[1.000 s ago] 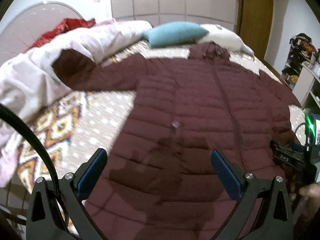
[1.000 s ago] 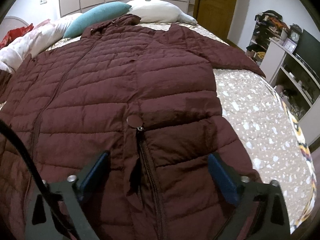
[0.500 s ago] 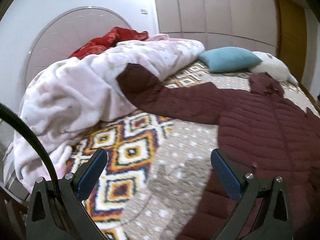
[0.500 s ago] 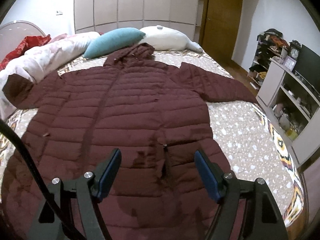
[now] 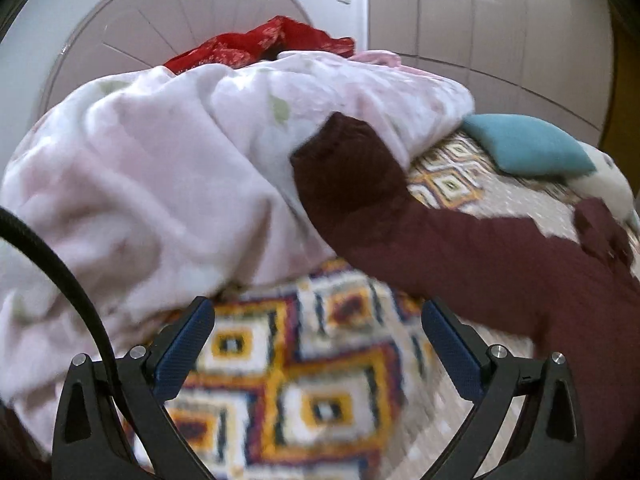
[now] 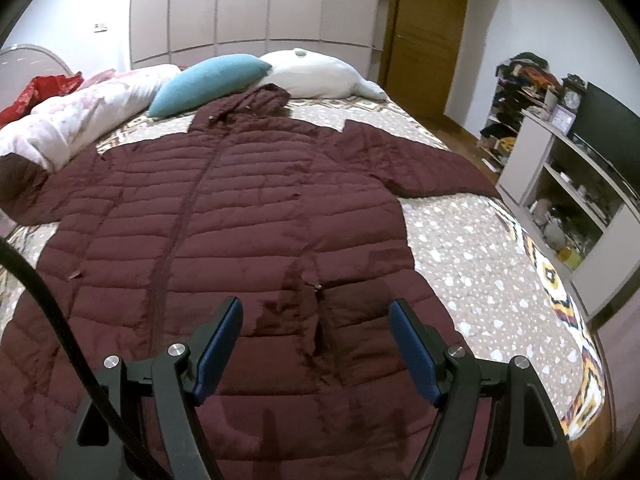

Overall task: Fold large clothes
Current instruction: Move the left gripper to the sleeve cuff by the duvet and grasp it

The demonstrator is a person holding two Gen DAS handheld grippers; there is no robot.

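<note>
On the bed point(image 6: 460, 232) a maroon coat point(image 6: 240, 232) lies flat, front up, hood toward the pillows point(image 6: 208, 82). Both claws hang open and empty: the left claw point(image 5: 316, 360) faces the far sleeve point(image 5: 360, 184), the right claw point(image 6: 316, 340) is over the hem. That cuff rests on a heaped pink duvet point(image 5: 152, 168); a pinch there could catch both fabrics. Puffy, slick quilting may spring open. Wardrobes point(image 6: 256, 4), door point(image 6: 424, 40), cluttered shelves point(image 6: 560, 184) surround.

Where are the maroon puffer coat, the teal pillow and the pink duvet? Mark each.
maroon puffer coat point(image 6: 240, 216): right wrist view, chest panel.
teal pillow point(image 6: 208, 82): right wrist view, its middle.
pink duvet point(image 5: 160, 168): left wrist view, bunched front.
</note>
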